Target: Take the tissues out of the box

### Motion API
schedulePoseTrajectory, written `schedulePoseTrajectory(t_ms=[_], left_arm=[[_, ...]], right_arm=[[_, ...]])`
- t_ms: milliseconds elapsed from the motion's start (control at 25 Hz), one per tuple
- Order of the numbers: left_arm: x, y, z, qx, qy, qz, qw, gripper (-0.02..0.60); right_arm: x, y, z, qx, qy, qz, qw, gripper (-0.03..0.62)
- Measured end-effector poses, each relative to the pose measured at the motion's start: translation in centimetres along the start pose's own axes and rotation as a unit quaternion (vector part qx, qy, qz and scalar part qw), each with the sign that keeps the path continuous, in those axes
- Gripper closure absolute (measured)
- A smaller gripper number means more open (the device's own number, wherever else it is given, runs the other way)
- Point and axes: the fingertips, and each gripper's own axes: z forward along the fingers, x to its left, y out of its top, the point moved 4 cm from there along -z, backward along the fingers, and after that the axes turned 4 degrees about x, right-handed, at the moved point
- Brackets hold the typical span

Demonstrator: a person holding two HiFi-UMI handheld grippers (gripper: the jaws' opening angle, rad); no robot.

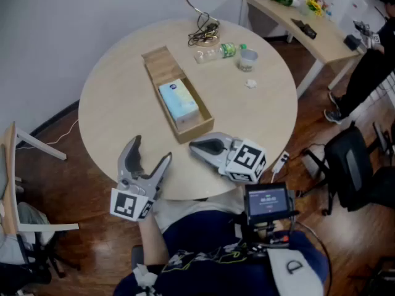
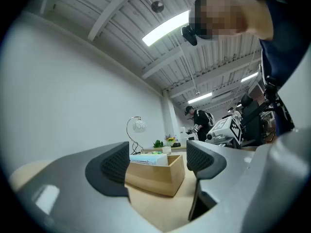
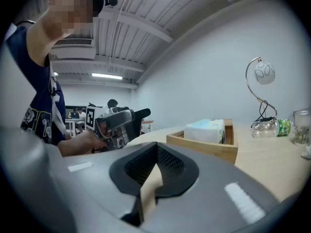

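Note:
A long wooden box (image 1: 178, 91) lies on the round table (image 1: 117, 103), with a pale blue tissue pack (image 1: 179, 102) in its near half. My left gripper (image 1: 152, 148) hovers at the table's near edge, short of the box, jaws open and empty. In the left gripper view the box (image 2: 155, 178) and tissue pack (image 2: 146, 158) stand ahead between the fingers (image 2: 114, 164). My right gripper (image 1: 192, 145) lies just in front of the box's near end, jaws shut on nothing. Its view shows the box (image 3: 209, 147) and tissue pack (image 3: 208, 130) off to the right.
Beyond the box stand a desk lamp (image 1: 207, 17), a plastic bottle (image 1: 216, 52), a clear cup (image 1: 248, 59) and a small paper scrap (image 1: 250, 84). A long desk (image 1: 296, 17), an office chair (image 1: 352, 165) and a person (image 1: 370, 66) are at the right.

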Motion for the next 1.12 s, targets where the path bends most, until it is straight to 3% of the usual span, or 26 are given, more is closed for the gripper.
schedulePoseTrajectory(t_ms=[160,280,360,480,600,720,800,920,1120], left_arm=[[0.6,-0.2,-0.2,0.007,0.004,-0.015,0.9999,0.206],[0.6,-1.0,0.9,0.044,-0.009,-0.018,0.9988,0.206],[0.6,-1.6,2.3,0.091,-0.005,0.024,0.9955,0.206],[0.2,-2.8,4.5,0.165,0.010,0.121,0.9788,0.206],[-0.5,-3.1,6.4,0.175,-0.008,0.142,0.9742,0.206],[-0.5,-3.2,7.3,0.183,0.007,0.167,0.9688,0.206],[-0.5,-3.5,7.5,0.188,0.012,0.169,0.9675,0.204],[-0.2,-3.8,7.4,0.182,0.015,0.146,0.9721,0.202],[2.2,-4.0,6.3,0.197,0.040,0.137,0.9698,0.201]], right_arm=[[0.2,-0.2,-0.1,0.000,-0.001,0.002,1.000,0.597],[0.3,-0.2,-0.1,-0.002,-0.003,0.004,1.000,0.597],[0.3,-0.2,0.0,-0.001,-0.004,0.004,1.000,0.597],[0.2,-0.1,0.1,0.000,-0.004,0.001,1.000,0.597],[0.0,-0.1,-0.1,-0.001,-0.012,0.004,1.000,0.597],[-0.1,0.0,-0.1,-0.004,-0.019,0.006,1.000,0.597],[-0.1,0.1,-0.1,-0.007,-0.019,0.008,1.000,0.597],[0.0,0.0,-0.1,-0.007,-0.018,0.006,1.000,0.597],[-0.1,-0.1,0.0,-0.002,-0.019,0.006,1.000,0.597]])
